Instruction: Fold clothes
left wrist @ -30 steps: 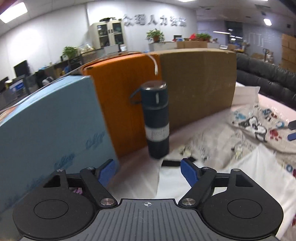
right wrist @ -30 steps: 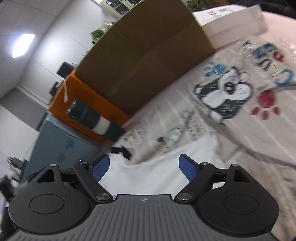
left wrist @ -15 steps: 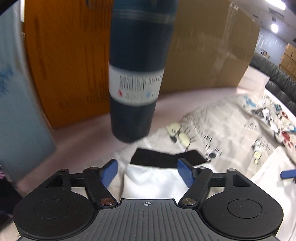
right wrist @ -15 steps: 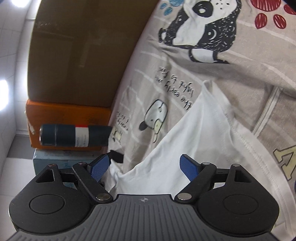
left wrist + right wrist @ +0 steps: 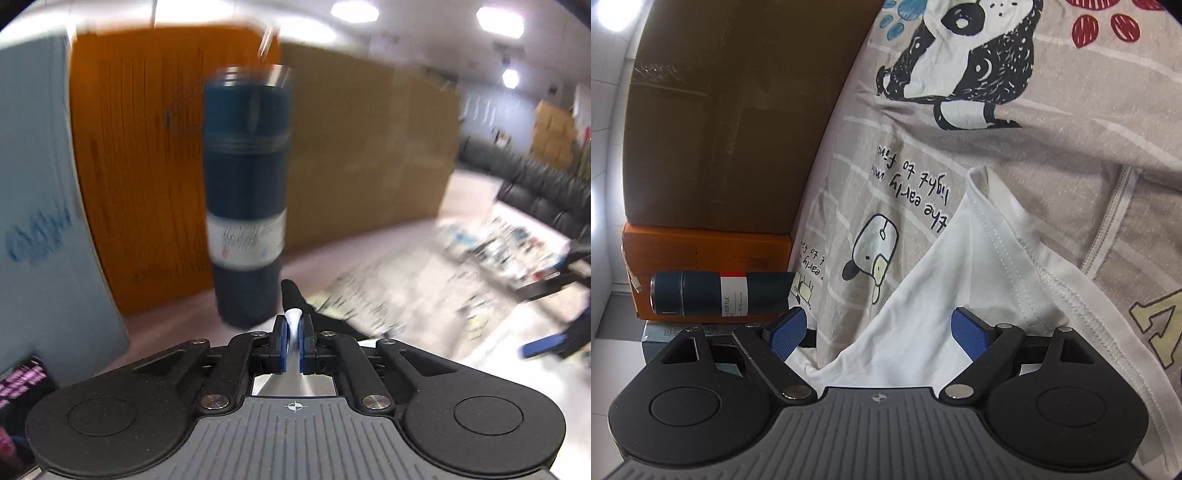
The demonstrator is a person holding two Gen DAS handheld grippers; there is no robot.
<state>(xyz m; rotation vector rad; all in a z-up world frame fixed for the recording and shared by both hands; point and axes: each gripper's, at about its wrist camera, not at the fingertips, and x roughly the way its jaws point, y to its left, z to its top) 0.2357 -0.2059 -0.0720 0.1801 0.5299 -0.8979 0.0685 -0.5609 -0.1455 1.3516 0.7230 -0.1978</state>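
A white garment (image 5: 923, 306) with a black trim lies on a beige cartoon-print sheet (image 5: 1015, 155). My left gripper (image 5: 292, 334) is shut on a pinch of the white garment (image 5: 293, 317), with black trim (image 5: 295, 295) sticking up just beyond the pads. The left wrist view is blurred by motion. My right gripper (image 5: 879, 332) is open, its blue pads (image 5: 969, 332) held just over the white cloth, apart from it on both sides. The right gripper also shows at the right edge of the left wrist view (image 5: 554, 339).
A dark blue flask (image 5: 245, 192) stands close ahead of the left gripper; it also shows in the right wrist view (image 5: 720, 293). Behind it stand an orange box (image 5: 140, 166), a brown cardboard box (image 5: 369, 155) and a light blue box (image 5: 37, 206). A black sofa (image 5: 535, 192) is far right.
My left gripper has closed on the white garment's collar area and the view has swung upward. My right gripper stays open and has moved closer over the white cloth.
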